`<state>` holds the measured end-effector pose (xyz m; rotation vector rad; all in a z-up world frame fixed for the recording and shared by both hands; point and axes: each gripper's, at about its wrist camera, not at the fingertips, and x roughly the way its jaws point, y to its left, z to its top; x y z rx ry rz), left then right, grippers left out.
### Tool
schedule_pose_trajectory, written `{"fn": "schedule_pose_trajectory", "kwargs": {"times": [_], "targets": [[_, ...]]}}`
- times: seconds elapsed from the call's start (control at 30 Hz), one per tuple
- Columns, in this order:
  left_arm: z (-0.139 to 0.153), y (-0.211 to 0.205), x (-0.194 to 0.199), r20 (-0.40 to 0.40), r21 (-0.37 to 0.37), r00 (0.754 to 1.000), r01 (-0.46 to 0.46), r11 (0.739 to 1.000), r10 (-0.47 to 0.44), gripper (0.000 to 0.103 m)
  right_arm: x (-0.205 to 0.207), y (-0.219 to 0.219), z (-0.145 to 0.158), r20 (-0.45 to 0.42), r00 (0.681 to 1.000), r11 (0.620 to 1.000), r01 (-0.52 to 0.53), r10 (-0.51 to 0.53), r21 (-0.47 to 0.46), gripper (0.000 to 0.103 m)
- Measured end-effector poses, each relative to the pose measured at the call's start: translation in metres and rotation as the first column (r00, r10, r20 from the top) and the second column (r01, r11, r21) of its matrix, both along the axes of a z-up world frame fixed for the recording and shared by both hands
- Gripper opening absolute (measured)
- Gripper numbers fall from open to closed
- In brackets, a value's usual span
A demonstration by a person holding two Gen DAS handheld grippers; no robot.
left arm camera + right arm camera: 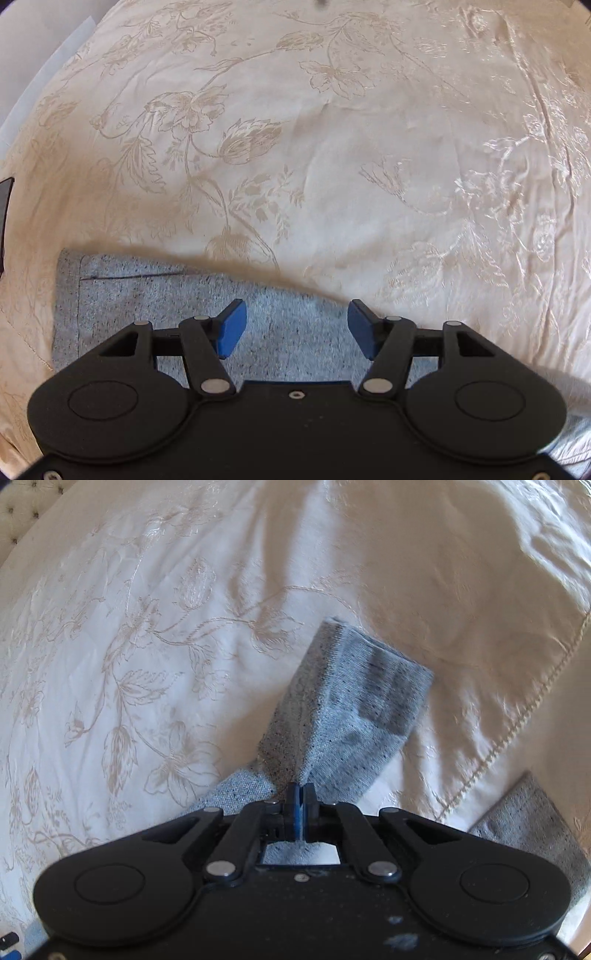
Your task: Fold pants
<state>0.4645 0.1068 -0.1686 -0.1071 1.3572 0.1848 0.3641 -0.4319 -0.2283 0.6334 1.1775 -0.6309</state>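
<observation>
In the left wrist view the grey speckled pants (147, 302) lie flat on a cream floral bedspread (295, 147), with a hem seam at their left end. My left gripper (297, 326) hovers over them, near their far edge. It is open, and its blue pads (232, 328) stand wide apart with nothing between them. In the right wrist view my right gripper (300, 805) is shut on a pinched ridge of the pants (351, 701). The cloth gathers up into its tips. A second grey part of the pants (535, 830) lies at the lower right.
A cream pillow (461, 572) with a corded edge (517, 720) sits beyond the pants in the right wrist view. A tufted headboard (22, 502) shows at the top left there. In the left wrist view a dark object (5, 206) lies at the bed's left edge.
</observation>
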Motion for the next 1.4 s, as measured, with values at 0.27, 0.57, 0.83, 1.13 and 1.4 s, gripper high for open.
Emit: {"fn": "schedule_pose_trajectory", "kwargs": {"times": [0.27, 0.57, 0.83, 1.13, 1.4], "targets": [[-0.042, 0.024, 0.033, -0.131, 0.033, 0.987, -0.092, 0.995, 0.096, 0.065, -0.008, 0.0, -0.002, 0.044, 0.999, 1.0, 0.015, -0.015, -0.003, 0.001], [-0.071, 0.034, 0.033, -0.237, 0.008, 0.959, -0.156, 0.988, 0.154, 0.033, -0.01, 0.005, 0.007, 0.053, 0.999, 0.999, -0.005, 0.007, -0.033, 0.001], [0.004, 0.037, -0.037, -0.044, -0.017, 0.997, -0.07, 0.997, 0.069, 0.017, -0.027, 0.011, 0.05, 0.118, 0.992, 0.997, -0.037, 0.044, -0.061, 0.001], [0.084, 0.027, -0.178, 0.122, 0.013, 0.992, 0.016, 1.0, -0.017, 0.016, -0.117, 0.013, 0.098, 0.105, 0.99, 0.986, -0.08, 0.096, -0.144, 0.001], [0.033, 0.024, -0.269, 0.003, 0.009, 0.999, -0.038, 0.999, 0.038, 0.014, -0.192, 0.013, 0.044, -0.041, 0.998, 0.991, -0.051, 0.046, -0.123, 0.001]]}}
